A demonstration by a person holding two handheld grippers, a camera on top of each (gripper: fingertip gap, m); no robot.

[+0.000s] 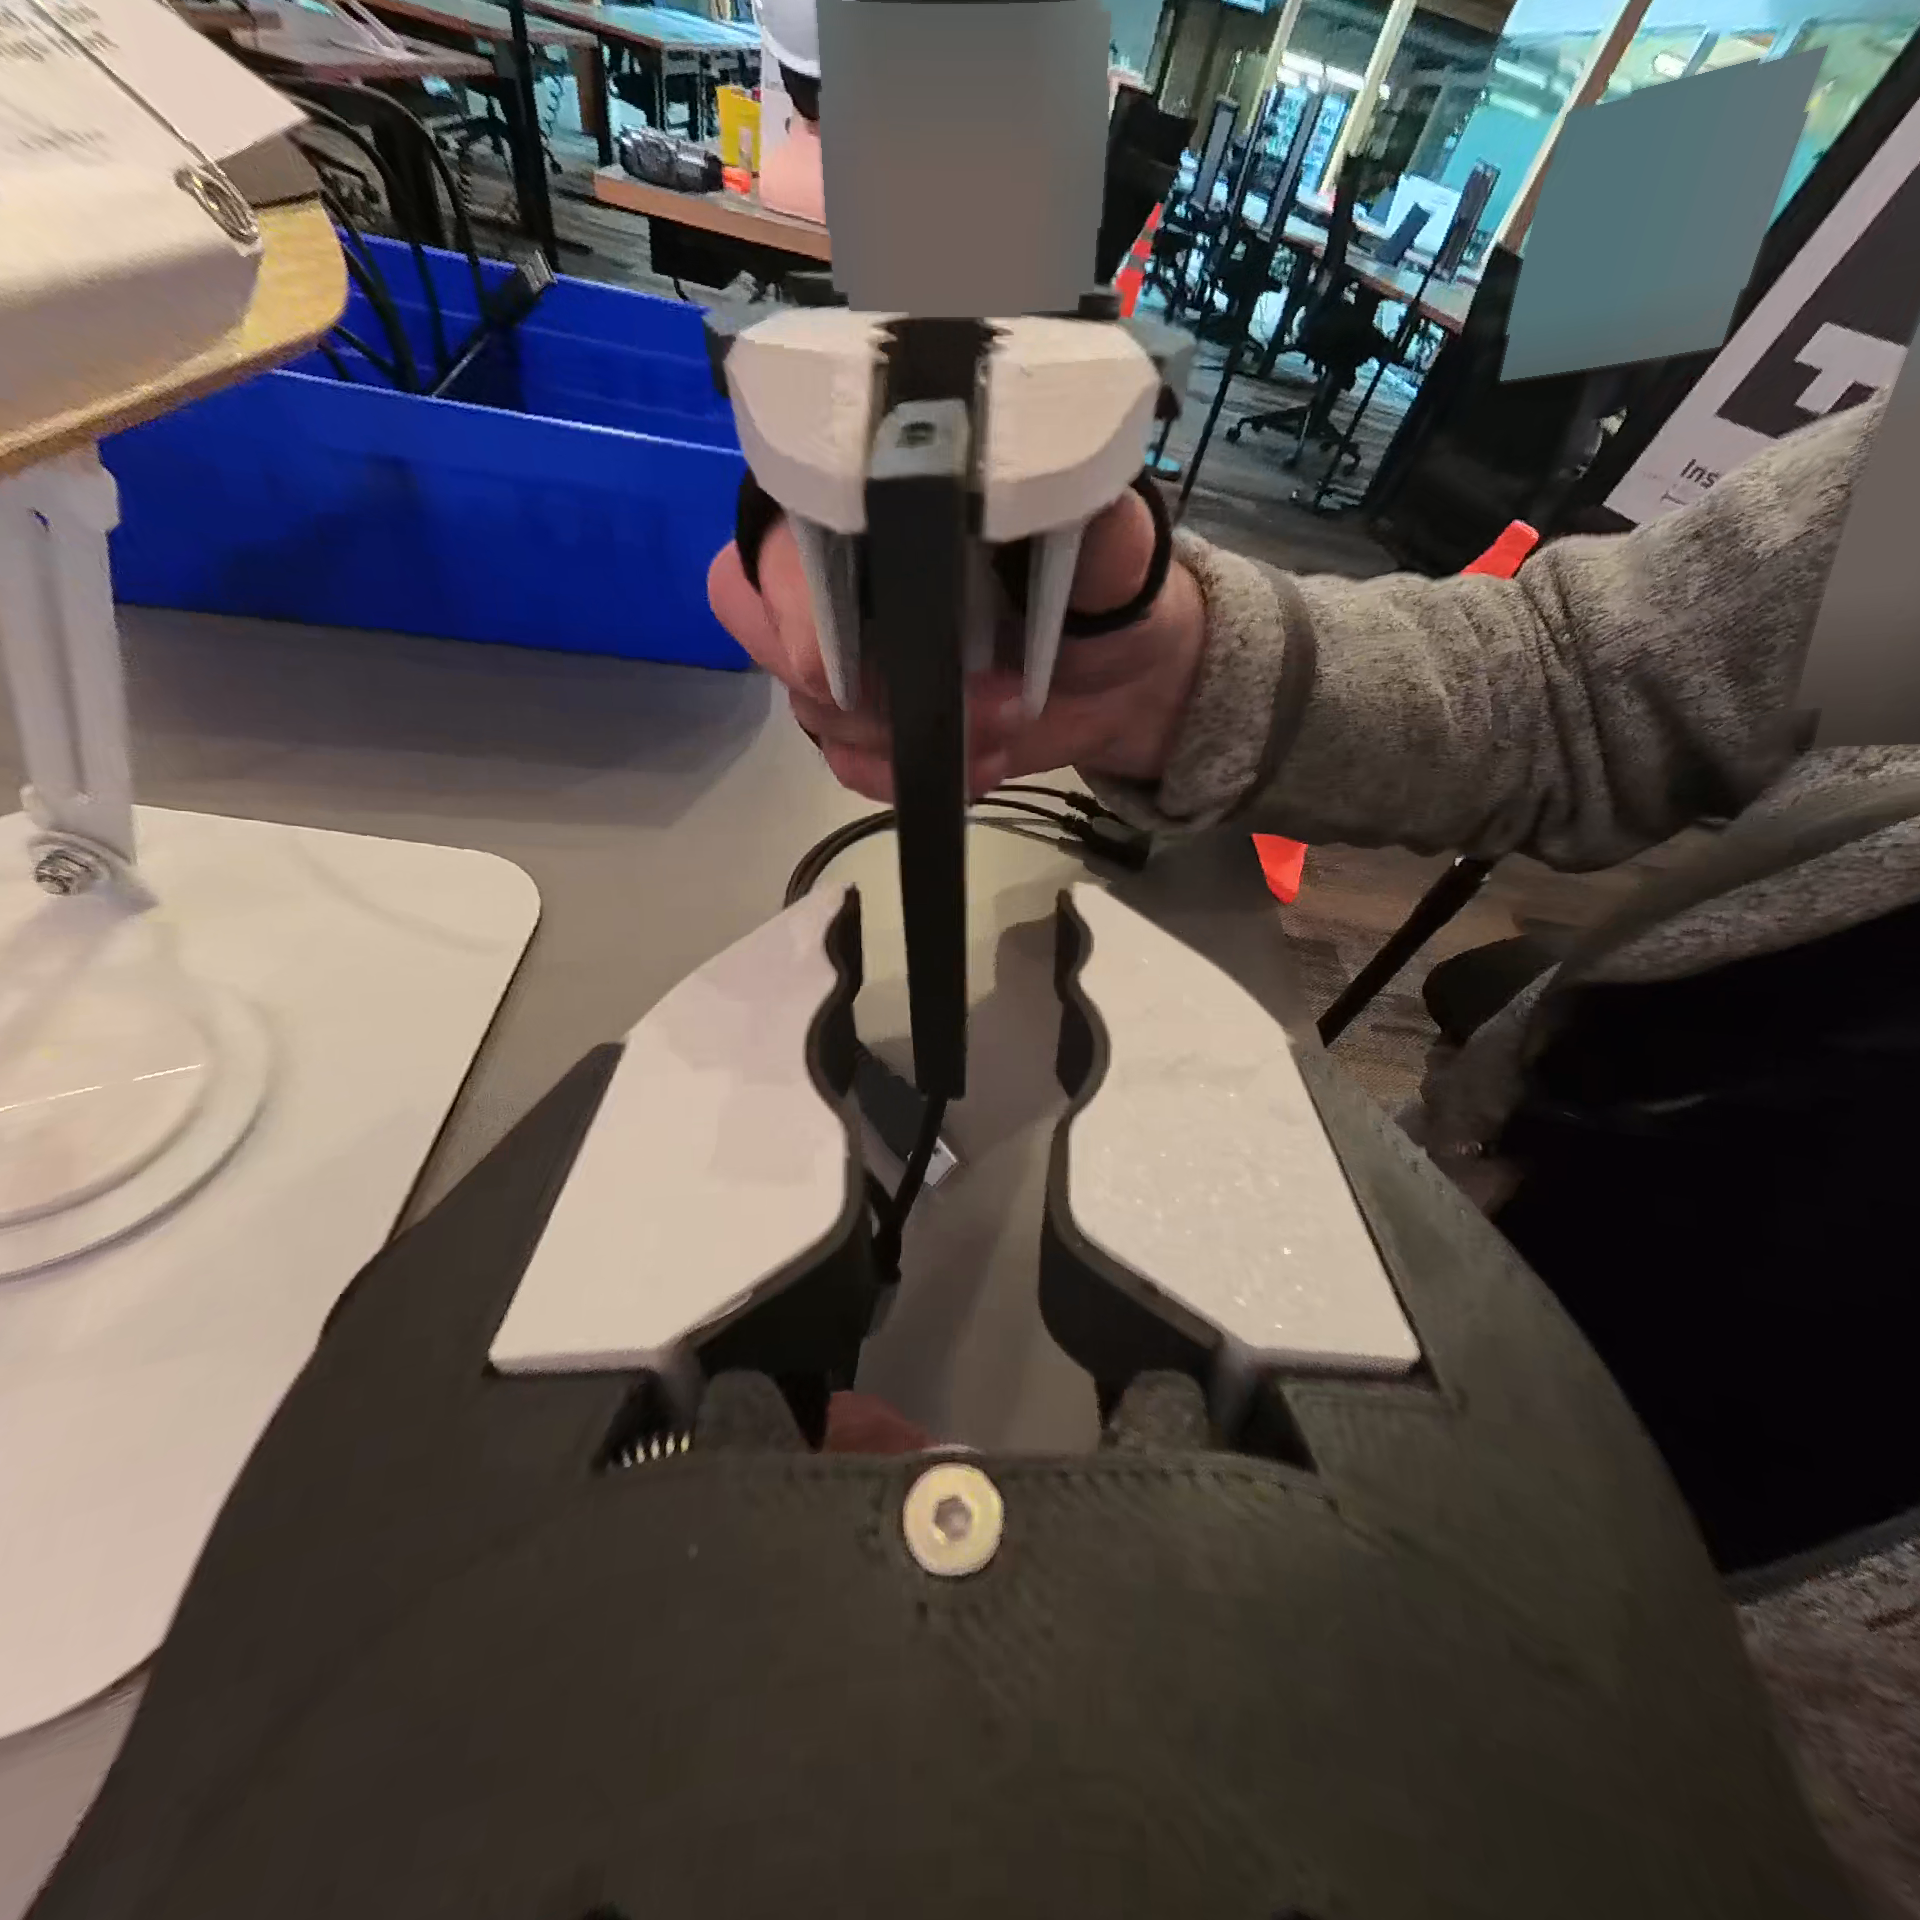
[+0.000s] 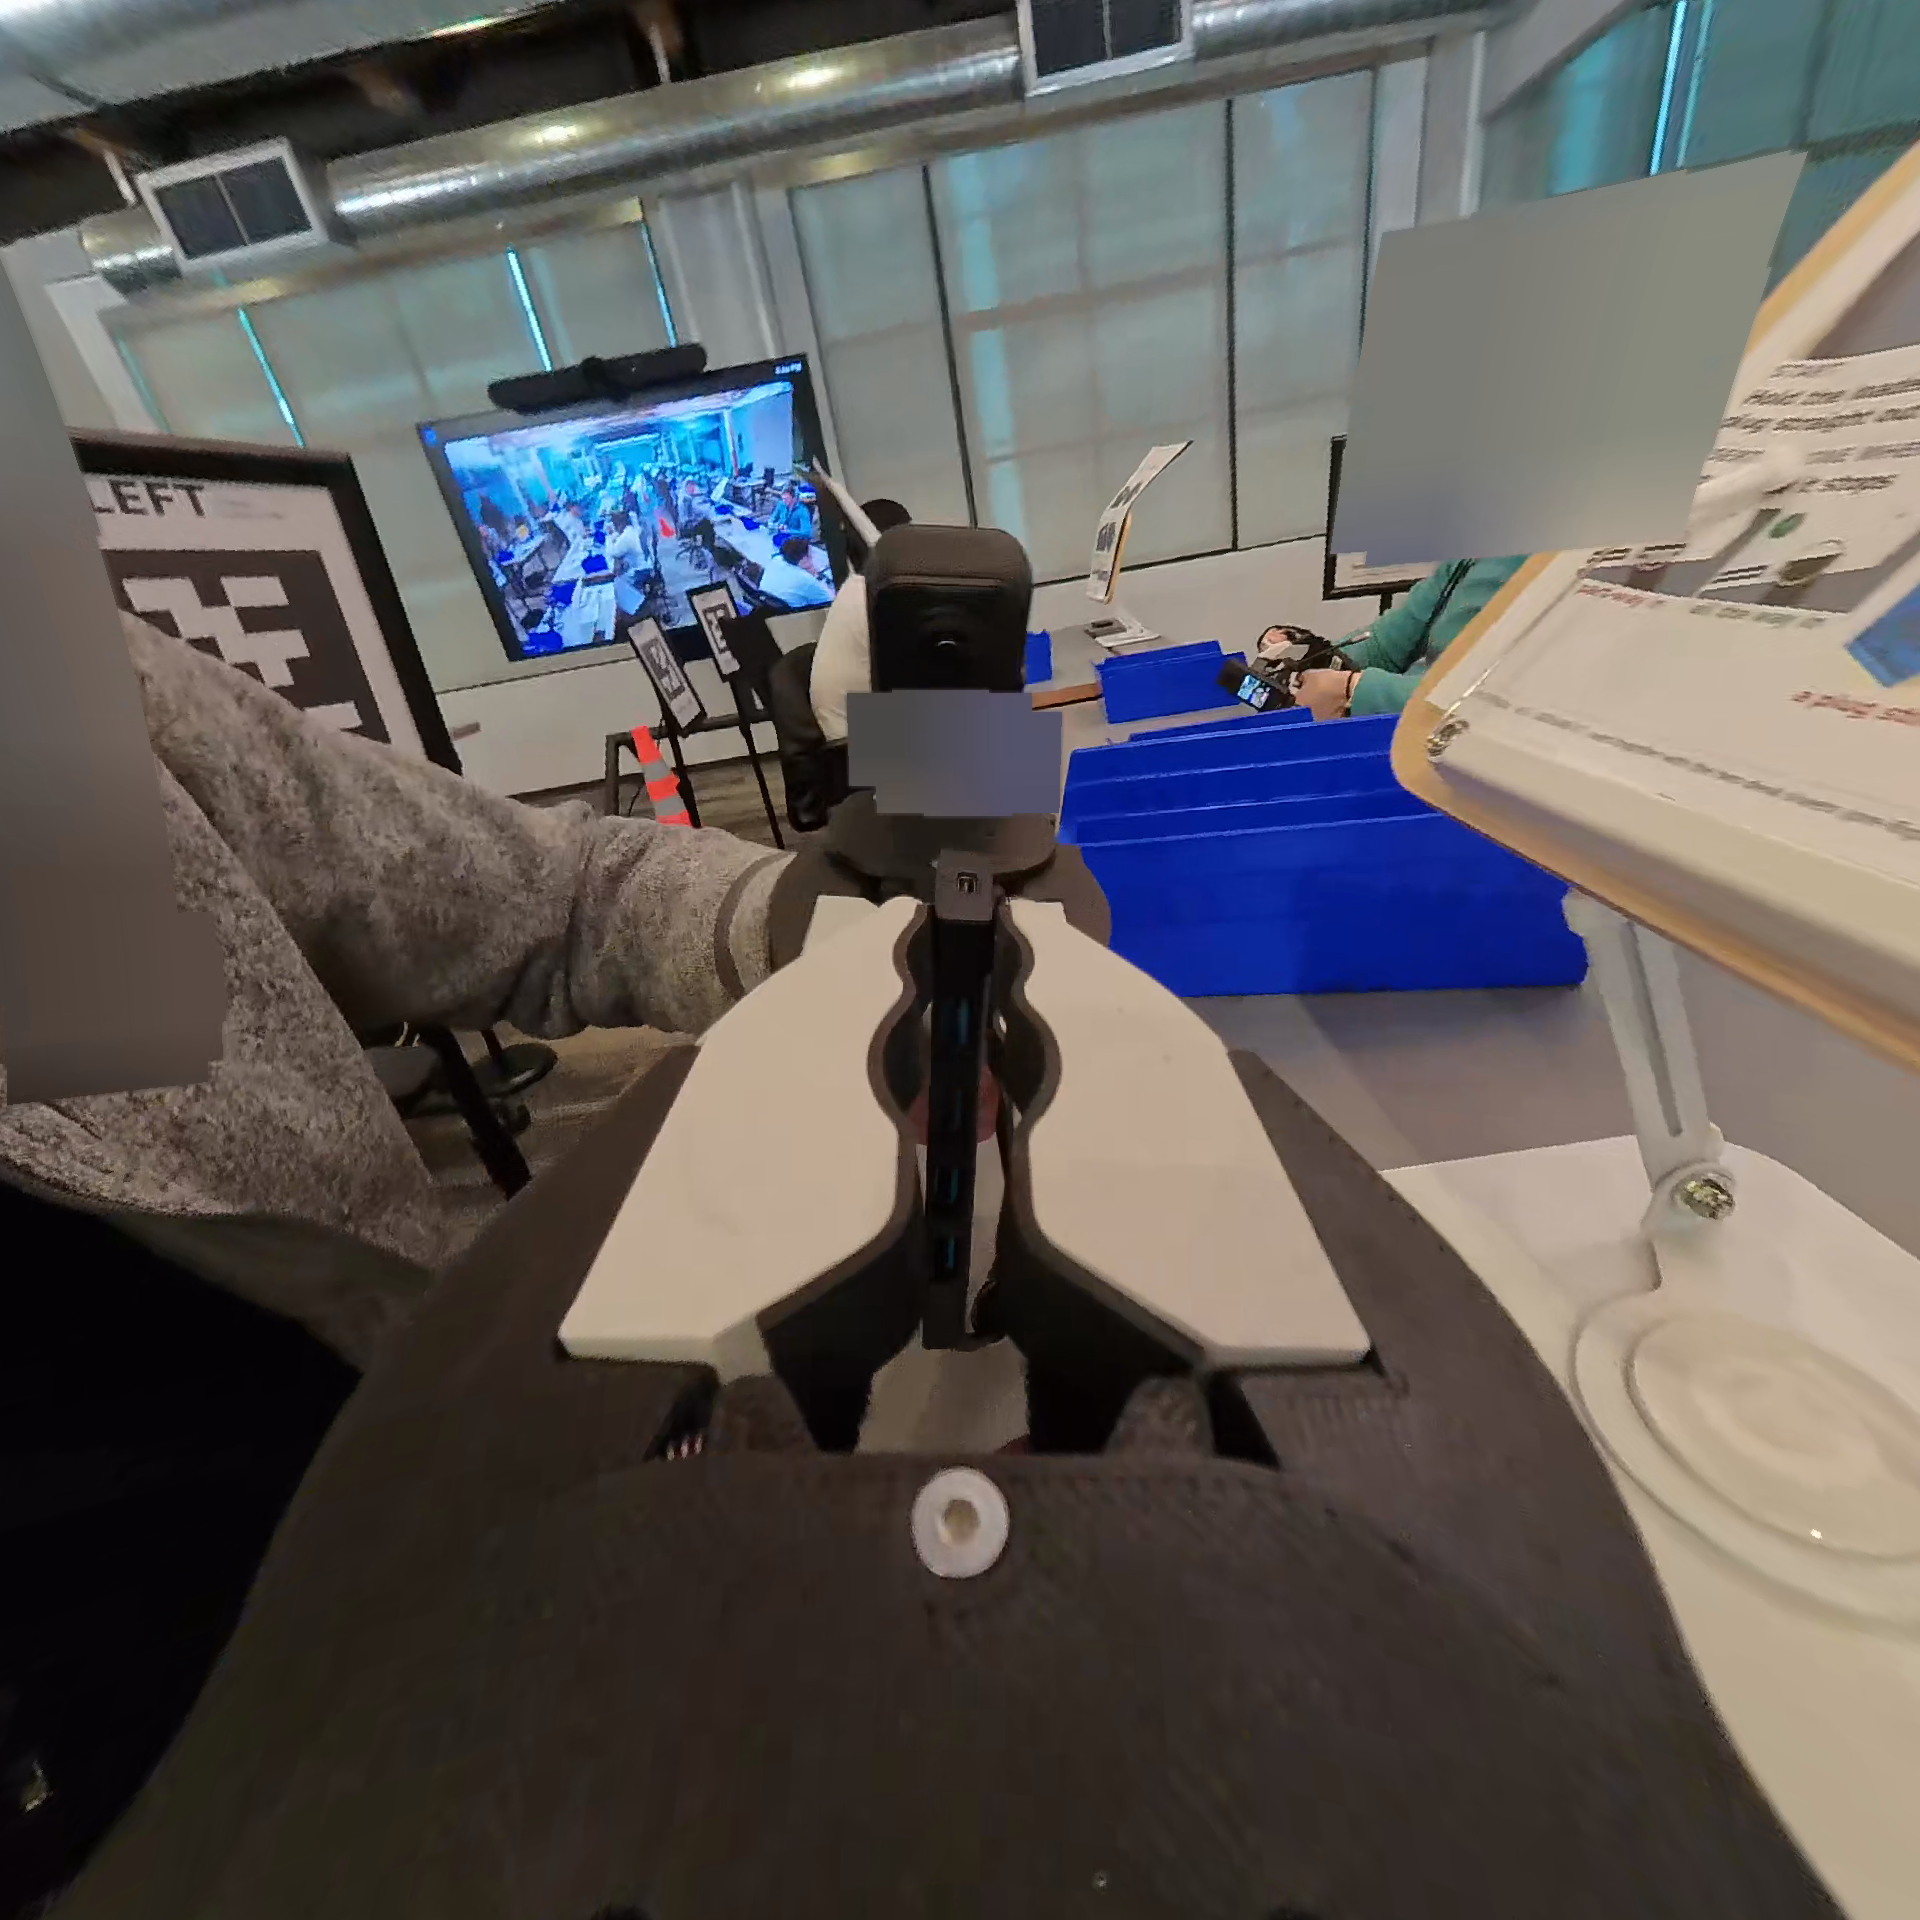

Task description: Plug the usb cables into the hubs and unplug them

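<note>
My right gripper (image 2: 964, 920) is shut on a long black USB hub (image 2: 951, 1143) whose blue ports face up between the pads. In the left wrist view this gripper (image 1: 940, 436) faces me and points the hub (image 1: 930, 727) at my left gripper (image 1: 961, 914). The left jaws stand apart, with the hub's near end between them and a gap on both sides. A thin black cable (image 1: 914, 1174) with a white tag hangs from that end by the left finger. More black USB cables (image 1: 1081, 821) lie on the grey table behind.
A blue bin (image 1: 436, 488) stands at the back left, also in the right wrist view (image 2: 1299, 883). A white stand on a white base plate (image 1: 208, 1039) carries an instruction board at the left. A grey sleeve (image 1: 1455, 675) reaches in from the right, near the table's edge.
</note>
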